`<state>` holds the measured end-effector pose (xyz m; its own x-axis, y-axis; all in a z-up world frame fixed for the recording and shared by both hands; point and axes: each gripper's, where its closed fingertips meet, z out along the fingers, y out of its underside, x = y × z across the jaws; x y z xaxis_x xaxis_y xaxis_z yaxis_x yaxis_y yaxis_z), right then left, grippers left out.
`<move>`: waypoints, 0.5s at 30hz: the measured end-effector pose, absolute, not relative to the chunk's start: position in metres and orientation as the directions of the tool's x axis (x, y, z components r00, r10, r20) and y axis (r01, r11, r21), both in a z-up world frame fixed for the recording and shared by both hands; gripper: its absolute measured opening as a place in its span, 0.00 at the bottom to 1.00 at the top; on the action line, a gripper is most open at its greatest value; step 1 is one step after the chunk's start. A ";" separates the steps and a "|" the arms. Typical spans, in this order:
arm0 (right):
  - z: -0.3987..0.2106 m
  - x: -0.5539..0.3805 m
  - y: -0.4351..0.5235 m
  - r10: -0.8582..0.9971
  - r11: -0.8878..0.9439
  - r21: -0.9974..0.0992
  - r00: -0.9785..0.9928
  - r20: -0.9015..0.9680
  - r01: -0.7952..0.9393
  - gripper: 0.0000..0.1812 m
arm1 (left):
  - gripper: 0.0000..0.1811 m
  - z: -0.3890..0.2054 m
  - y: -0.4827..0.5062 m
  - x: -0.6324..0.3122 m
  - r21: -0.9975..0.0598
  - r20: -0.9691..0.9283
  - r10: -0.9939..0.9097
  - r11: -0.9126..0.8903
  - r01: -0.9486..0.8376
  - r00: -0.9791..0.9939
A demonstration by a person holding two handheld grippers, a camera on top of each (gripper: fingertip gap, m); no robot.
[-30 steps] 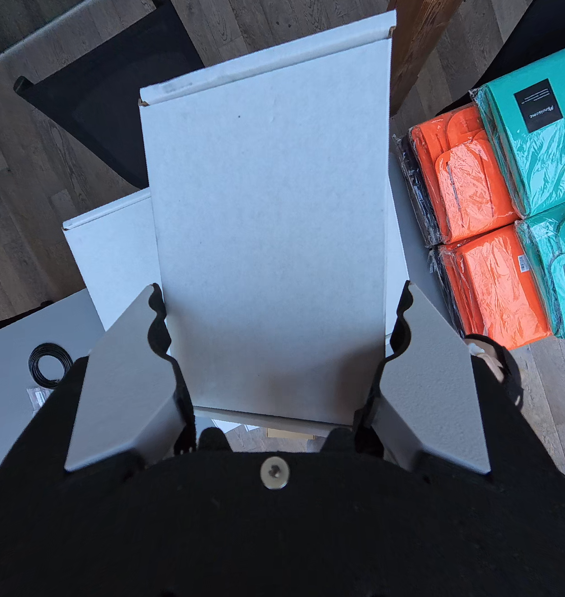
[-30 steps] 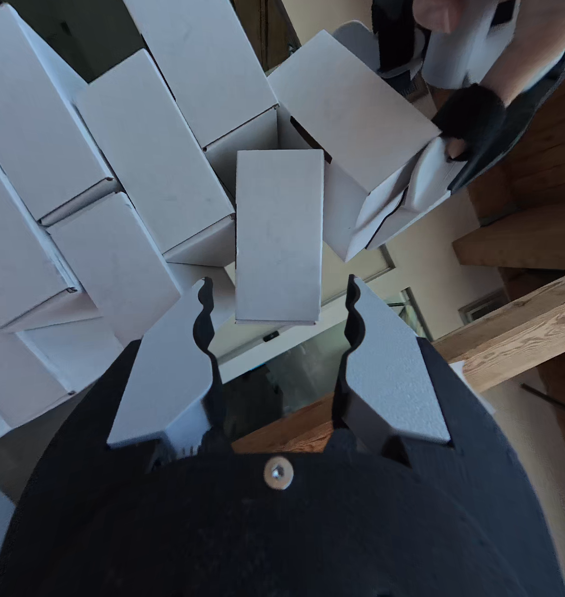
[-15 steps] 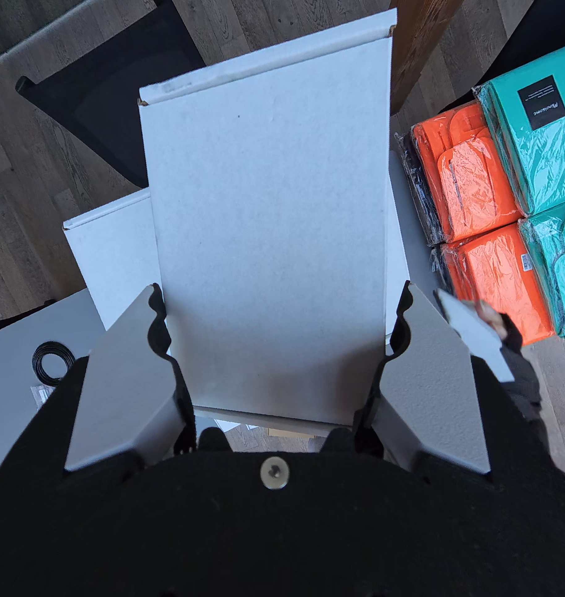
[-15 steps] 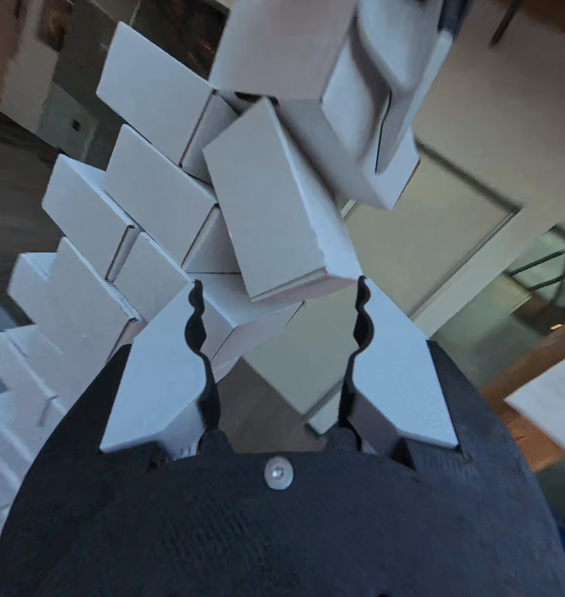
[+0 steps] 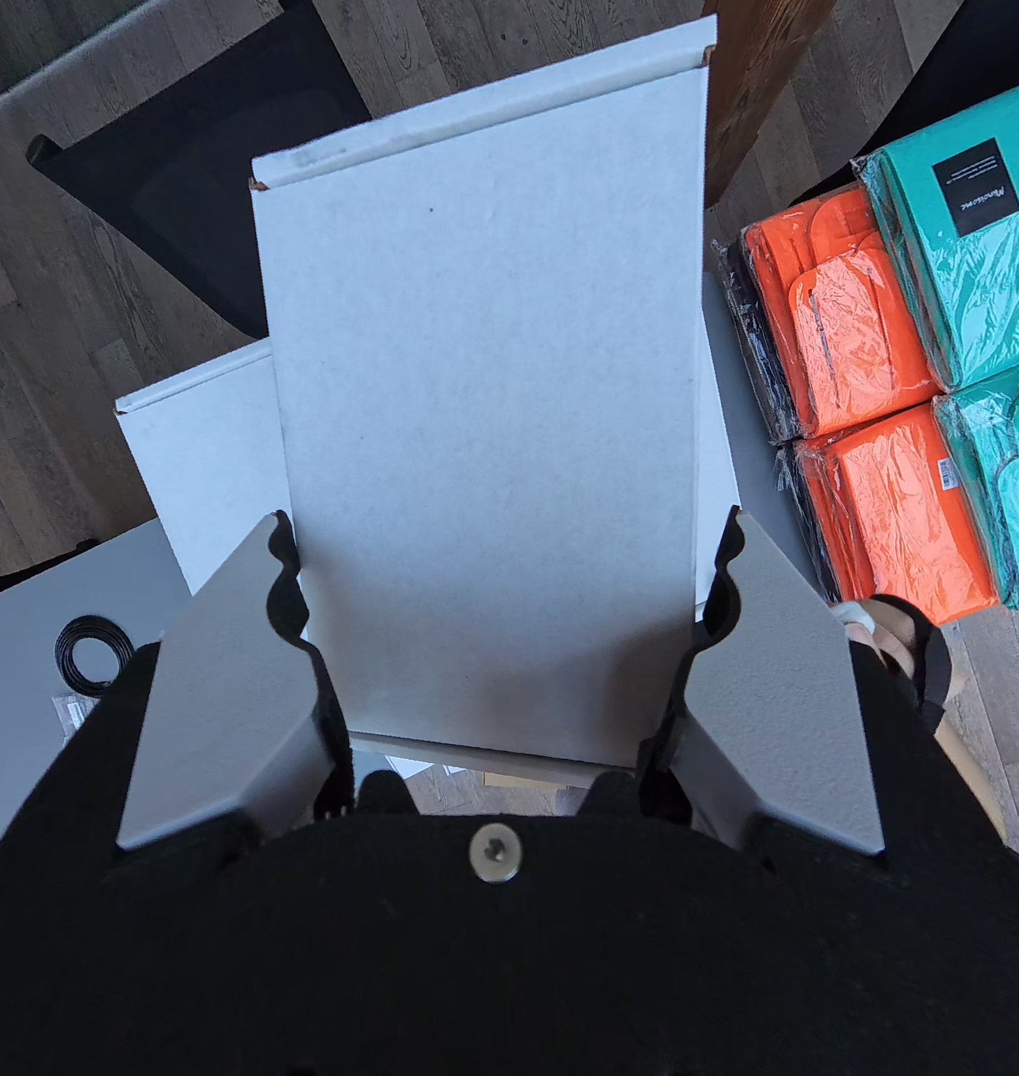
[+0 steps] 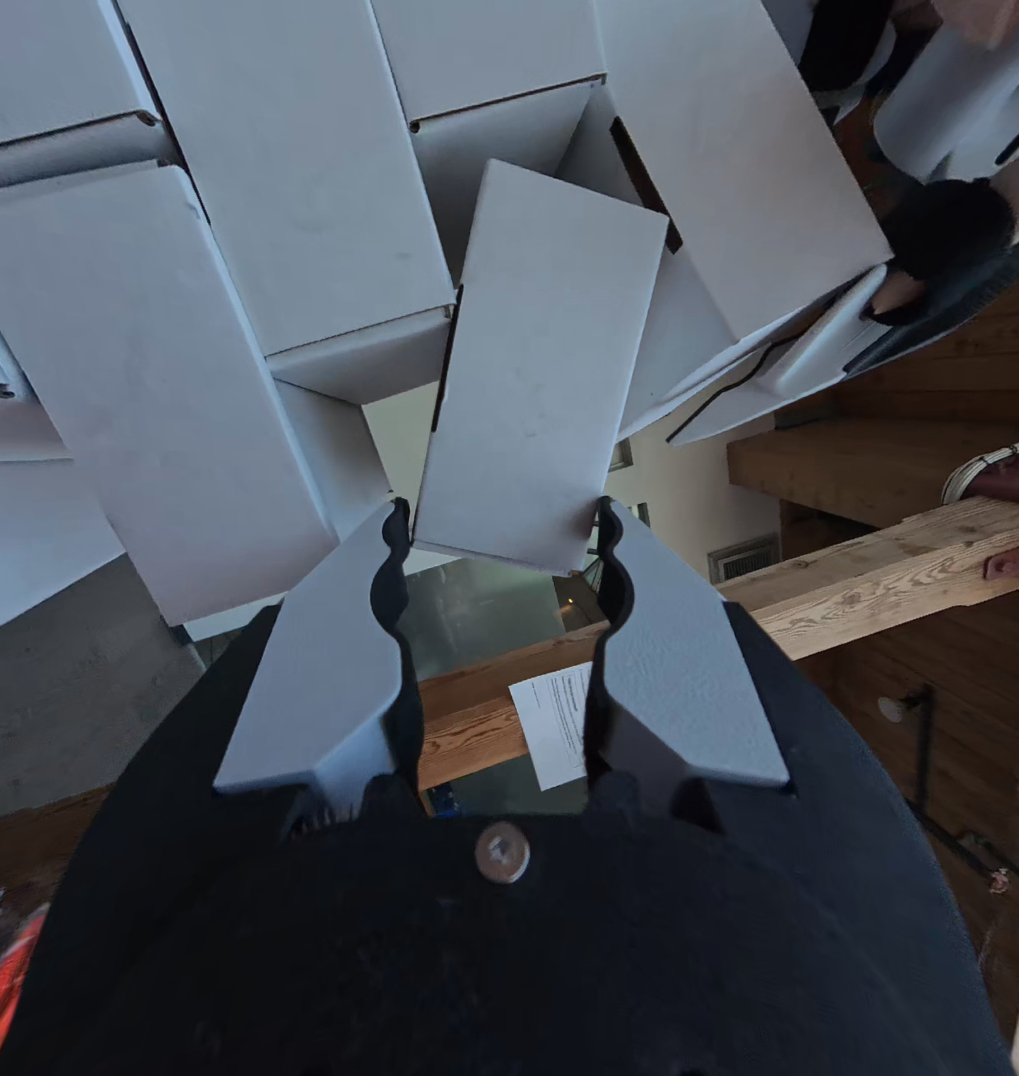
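Our left gripper (image 5: 504,588) is clamped on a white box (image 5: 484,407), held above a grey table (image 5: 12,658) beside orange packets (image 5: 880,419) and teal ones (image 5: 973,250). Our right gripper (image 6: 501,524) pinches the near end of a smaller white box (image 6: 536,372) (tilted), in front of stacked white boxes (image 6: 163,372); wooden beams (image 6: 880,576) lie behind

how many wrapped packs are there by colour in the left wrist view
orange packs: 2
teal packs: 2
total: 4
They lie right of the white box held in the left gripper.
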<state>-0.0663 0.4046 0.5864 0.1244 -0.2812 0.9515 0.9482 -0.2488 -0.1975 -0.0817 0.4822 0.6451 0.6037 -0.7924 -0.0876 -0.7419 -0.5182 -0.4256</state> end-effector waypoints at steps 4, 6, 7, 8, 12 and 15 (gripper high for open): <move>0.589 -0.067 0.407 -0.260 -0.275 -0.147 0.074 0.963 0.950 0.34 | 0.77 0.644 0.487 -0.085 -0.422 -0.105 -0.786 -0.520 -0.743 0.609; 0.592 -0.067 0.407 -0.241 -0.265 -0.129 0.063 0.968 0.956 0.34 | 0.77 0.644 0.488 -0.087 -0.414 -0.121 -0.786 -0.515 -0.750 0.607; 0.593 -0.067 0.406 -0.230 -0.266 -0.112 0.049 0.972 0.957 0.34 | 0.77 0.643 0.489 -0.087 -0.413 -0.125 -0.786 -0.514 -0.752 0.606; 0.594 -0.066 0.406 -0.216 -0.268 -0.094 0.035 0.976 0.959 0.34 | 0.77 0.643 0.489 -0.087 -0.412 -0.130 -0.786 -0.512 -0.754 0.605; 0.599 -0.071 0.406 -0.135 -0.243 0.001 -0.035 0.990 0.970 0.34 | 0.76 0.643 0.490 -0.086 -0.416 -0.142 -0.787 -0.503 -0.757 0.601; 0.604 -0.074 0.404 -0.078 -0.212 0.081 -0.100 0.992 0.974 0.34 | 0.75 0.643 0.489 -0.085 -0.412 -0.140 -0.788 -0.504 -0.759 0.600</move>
<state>-0.0743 0.4036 0.6042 -0.0997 -0.0781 0.9920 0.9738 -0.2124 0.0811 -0.0852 0.4889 0.6430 0.5997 -0.7878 -0.1405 -0.7590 -0.5043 -0.4118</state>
